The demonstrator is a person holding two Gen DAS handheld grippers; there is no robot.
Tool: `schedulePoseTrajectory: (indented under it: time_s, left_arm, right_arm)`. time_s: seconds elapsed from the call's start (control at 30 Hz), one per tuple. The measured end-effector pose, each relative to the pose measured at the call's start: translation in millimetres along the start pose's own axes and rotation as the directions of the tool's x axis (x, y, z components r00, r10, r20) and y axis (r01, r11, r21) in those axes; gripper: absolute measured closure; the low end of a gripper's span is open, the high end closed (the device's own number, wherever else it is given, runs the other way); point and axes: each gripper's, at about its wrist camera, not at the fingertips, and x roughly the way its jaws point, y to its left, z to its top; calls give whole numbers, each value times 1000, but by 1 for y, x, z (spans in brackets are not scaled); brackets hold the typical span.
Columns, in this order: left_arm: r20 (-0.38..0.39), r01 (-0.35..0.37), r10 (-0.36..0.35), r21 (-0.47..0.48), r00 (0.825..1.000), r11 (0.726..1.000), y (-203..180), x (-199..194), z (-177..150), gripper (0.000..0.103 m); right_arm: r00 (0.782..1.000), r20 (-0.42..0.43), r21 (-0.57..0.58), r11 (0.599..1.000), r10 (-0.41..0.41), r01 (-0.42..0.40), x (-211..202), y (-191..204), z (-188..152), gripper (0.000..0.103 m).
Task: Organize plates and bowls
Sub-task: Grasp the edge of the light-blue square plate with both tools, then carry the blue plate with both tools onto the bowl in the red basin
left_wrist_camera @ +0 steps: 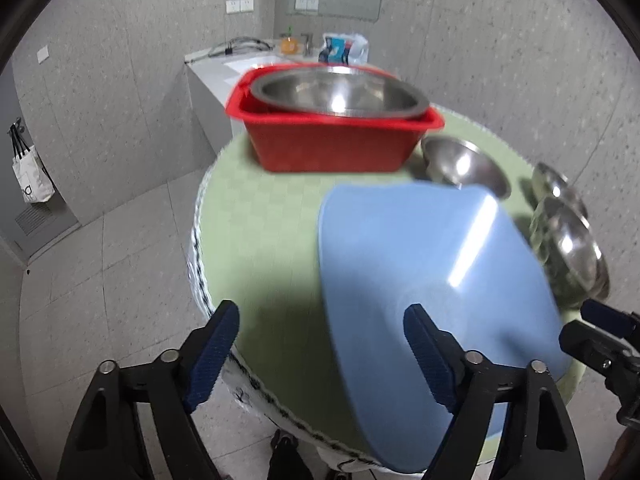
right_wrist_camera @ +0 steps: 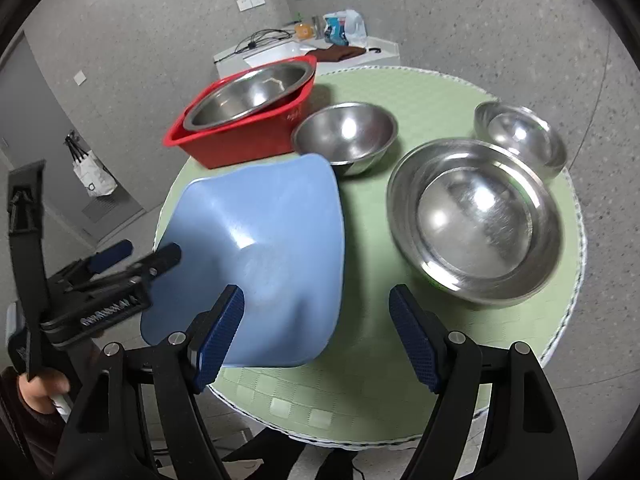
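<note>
A blue plastic basin [left_wrist_camera: 432, 276] [right_wrist_camera: 260, 248] lies upside down on the green round table [right_wrist_camera: 420, 88]. My left gripper [left_wrist_camera: 322, 346] is open, its right finger over the basin's near edge. My right gripper [right_wrist_camera: 316, 328] is open and empty just in front of the basin's near right corner. A red tub [left_wrist_camera: 332, 144] [right_wrist_camera: 240, 140] at the back holds a large steel bowl [left_wrist_camera: 340, 92] [right_wrist_camera: 248, 92]. A medium steel bowl [right_wrist_camera: 346, 134] [left_wrist_camera: 466, 166] stands beside it. A wide steel bowl [right_wrist_camera: 476, 220] and a small steel bowl [right_wrist_camera: 520, 136] stand at the right.
The table's edge [left_wrist_camera: 200, 264] drops to a tiled floor on the left. A white counter [right_wrist_camera: 280, 48] with bags and a cable stands behind the table. A white bag [left_wrist_camera: 30, 178] hangs on the left wall.
</note>
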Motion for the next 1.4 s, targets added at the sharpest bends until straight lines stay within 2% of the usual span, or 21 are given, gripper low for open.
schedulePoseTrajectory:
  time_s: [0.1, 0.2, 0.37, 0.43, 0.5, 0.53, 0.57, 0.6, 0.73, 0.9, 1.03, 1.13, 1.23, 1.4]
  left_arm:
    - [-43, 5, -5, -6, 999, 1000, 4, 10, -2, 40]
    - [-54, 16, -16, 1, 998, 1000, 5, 16, -1, 43]
    - [-55, 53, -52, 19, 997, 998, 2, 20, -2, 54]
    - [-60, 67, -65, 40, 996, 997, -2, 20, -2, 65]
    - [-68, 88, -84, 60, 994, 994, -5, 23, -2, 74]
    - [-71, 104, -99, 73, 993, 992, -8, 22, -2, 82]
    - [-72, 109, -103, 84, 992, 990, -11, 22, -2, 81]
    - [-62, 93, -88, 98, 994, 991, -13, 19, -2, 81]
    - [-35, 115, -112, 99, 993, 988, -9, 8, 3, 82]
    - [56, 128, -135, 118, 989, 985, -3, -27, 16, 82]
    - [129, 177, -191, 110, 973, 978, 10, -60, 37, 82]
    - [173, 183, -202, 116, 964, 976, 21, -75, 60, 82]
    - [207, 182, -204, 119, 957, 976, 35, -76, 87, 82]
    - [214, 145, -173, 138, 961, 980, 58, -46, 134, 82]
  right_arm:
    - [1000, -14, -2, 1000, 7, -7, 9, 2, -3, 26]
    - [999, -37, 6, 1000, 13, -13, 21, 2, -5, 26]
    - [998, -57, 31, 999, 19, -17, 38, -1, -9, 26]
    - [998, -63, 39, 999, 27, -25, 42, -1, -8, 26]
    - [996, -75, 51, 998, 50, -47, 48, -2, -8, 31]
    - [994, -83, 54, 997, 66, -61, 50, -3, -9, 41]
    - [992, -94, 56, 995, 87, -82, 52, -2, -9, 51]
    - [990, -104, 52, 994, 98, -93, 54, 0, -9, 56]
    - [994, -69, 9, 996, 86, -86, 42, 8, -7, 63]
    - [995, -38, -17, 996, 88, -89, 21, 19, 3, 63]
    - [993, 8, -34, 993, 115, -115, -9, 31, 15, 63]
    - [991, 57, -58, 991, 124, -121, -28, 42, 31, 63]
    - [986, 100, -75, 989, 131, -124, -32, 55, 61, 63]
    - [983, 126, -72, 989, 134, -125, -2, 74, 120, 63]
